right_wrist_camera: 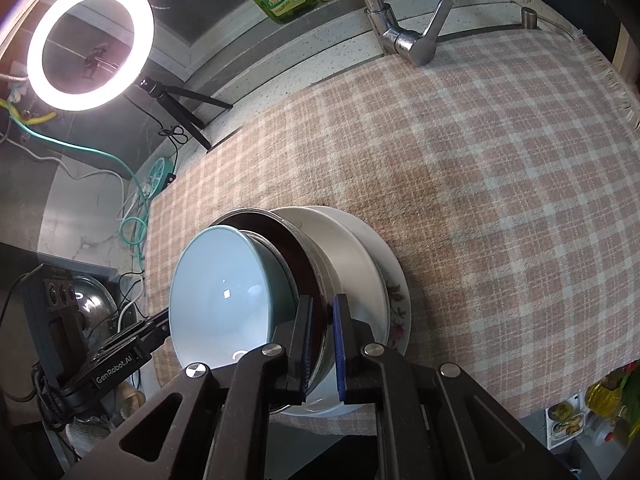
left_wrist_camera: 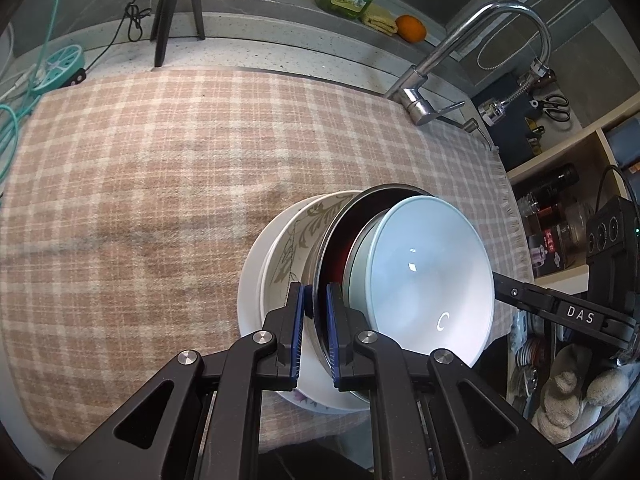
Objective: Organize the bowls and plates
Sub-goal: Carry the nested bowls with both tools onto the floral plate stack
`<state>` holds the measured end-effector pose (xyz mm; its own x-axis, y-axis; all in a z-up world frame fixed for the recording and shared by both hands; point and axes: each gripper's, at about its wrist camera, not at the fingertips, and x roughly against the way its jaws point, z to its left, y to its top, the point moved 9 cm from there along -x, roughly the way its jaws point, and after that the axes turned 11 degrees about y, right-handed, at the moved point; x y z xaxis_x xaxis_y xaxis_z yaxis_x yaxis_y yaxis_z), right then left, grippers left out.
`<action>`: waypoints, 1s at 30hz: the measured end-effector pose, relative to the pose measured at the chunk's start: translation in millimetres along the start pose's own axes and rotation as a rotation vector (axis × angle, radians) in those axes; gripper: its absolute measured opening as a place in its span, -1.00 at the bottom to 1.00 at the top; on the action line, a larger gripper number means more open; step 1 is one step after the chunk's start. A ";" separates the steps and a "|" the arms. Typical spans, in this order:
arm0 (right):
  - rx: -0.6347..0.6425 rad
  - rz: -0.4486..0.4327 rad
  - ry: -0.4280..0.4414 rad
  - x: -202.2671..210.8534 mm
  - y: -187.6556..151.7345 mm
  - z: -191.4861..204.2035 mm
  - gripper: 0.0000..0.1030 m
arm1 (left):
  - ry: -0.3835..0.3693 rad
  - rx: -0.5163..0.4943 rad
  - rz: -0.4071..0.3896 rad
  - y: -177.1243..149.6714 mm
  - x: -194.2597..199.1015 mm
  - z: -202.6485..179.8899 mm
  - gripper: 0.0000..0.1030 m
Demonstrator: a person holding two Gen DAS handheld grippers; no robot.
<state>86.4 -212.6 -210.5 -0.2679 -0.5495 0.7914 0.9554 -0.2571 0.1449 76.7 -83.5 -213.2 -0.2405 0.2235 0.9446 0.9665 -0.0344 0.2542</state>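
1. Checked cloth [left_wrist_camera: 160, 184] covers the table beside a tap [left_wrist_camera: 424, 100].
2. Left gripper [left_wrist_camera: 316, 320] and right gripper [right_wrist_camera: 322, 336] fingers both clamp the metal bowl [left_wrist_camera: 340, 232] rim.
3. Blue bowl [left_wrist_camera: 432, 272] sits inside; plates [left_wrist_camera: 256, 280] lie beneath.

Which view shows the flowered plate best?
Right wrist: the flowered plate shows its floral rim at the bottom of the stack, right of the right gripper. In the left wrist view only a sliver peeks out below the left gripper.
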 end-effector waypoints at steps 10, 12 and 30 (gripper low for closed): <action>0.046 -0.004 -0.017 3.1 -1.7 0.7 -0.79 | 0.031 -0.008 -0.026 -0.5 4.4 -1.0 -0.80; 0.063 -0.011 -0.031 6.5 -0.6 1.1 -0.79 | 0.038 -0.007 -0.028 -1.1 5.8 0.1 -0.80; 0.130 -0.046 -0.036 35.4 -17.1 1.5 -0.51 | 0.088 0.039 -0.092 -19.6 34.1 12.8 -0.72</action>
<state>60.8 -226.5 -184.1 -0.3090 -0.5100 0.8027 0.9510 -0.1751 0.2548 50.7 -62.7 -188.6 -0.3335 0.1375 0.9327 0.9424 0.0203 0.3339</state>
